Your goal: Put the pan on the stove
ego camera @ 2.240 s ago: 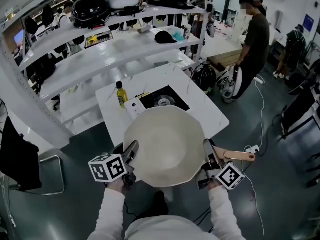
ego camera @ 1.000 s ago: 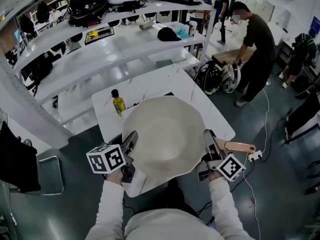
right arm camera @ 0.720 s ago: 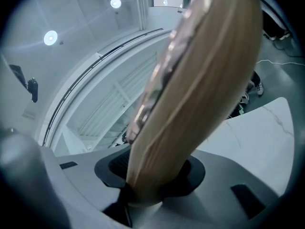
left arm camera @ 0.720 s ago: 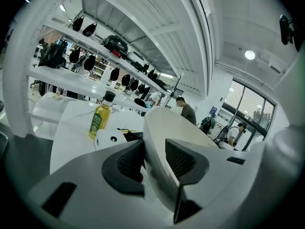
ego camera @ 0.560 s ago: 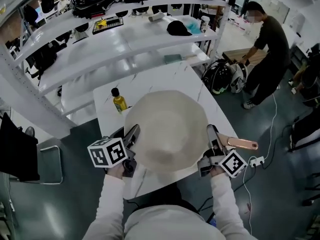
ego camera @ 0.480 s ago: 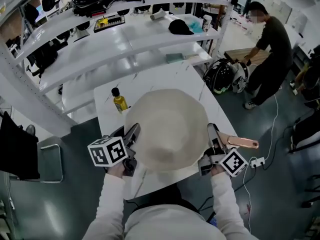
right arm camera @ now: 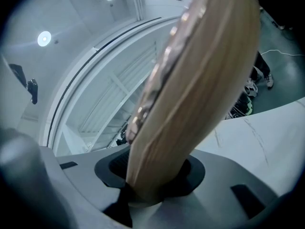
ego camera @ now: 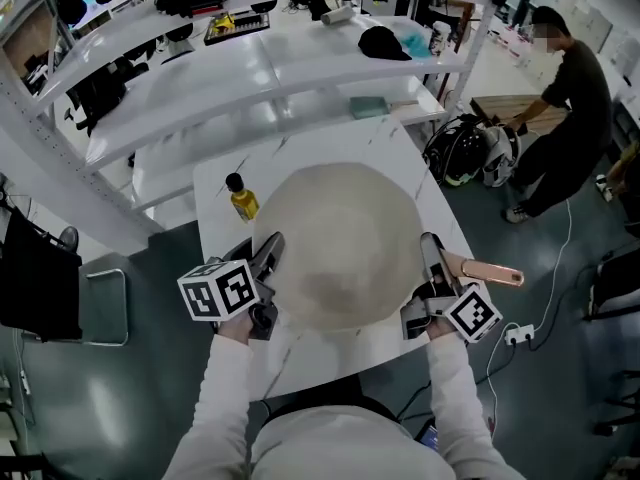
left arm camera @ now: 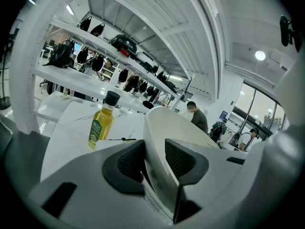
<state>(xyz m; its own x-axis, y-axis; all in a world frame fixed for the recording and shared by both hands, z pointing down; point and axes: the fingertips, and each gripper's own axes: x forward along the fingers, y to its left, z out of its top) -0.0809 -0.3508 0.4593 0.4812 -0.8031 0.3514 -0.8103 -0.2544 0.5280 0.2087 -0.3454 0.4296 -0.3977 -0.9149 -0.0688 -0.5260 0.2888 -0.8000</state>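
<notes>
Place: I stand in a lab or workshop.
Shelves (ego camera: 250, 68): long white racks loaded with black gear.
Floor (ego camera: 140, 398): grey, with a cable (ego camera: 566, 243) trailing.
Person (ego camera: 570, 88): bent over work, right of me.

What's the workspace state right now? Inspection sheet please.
surface: white table, middle hidden by the pan.
job's things: cream pan held over the table; stove not visible.
clutter: oil bottle upright, left of the pan.
grippers: left gripper clamps the pan's rim, jaws just tightened slightly; right gripper clamps its wooden handle.
cables: white cable and power strip on the floor, right.
surroundings: shelves with bags; a person bending at right.
</notes>
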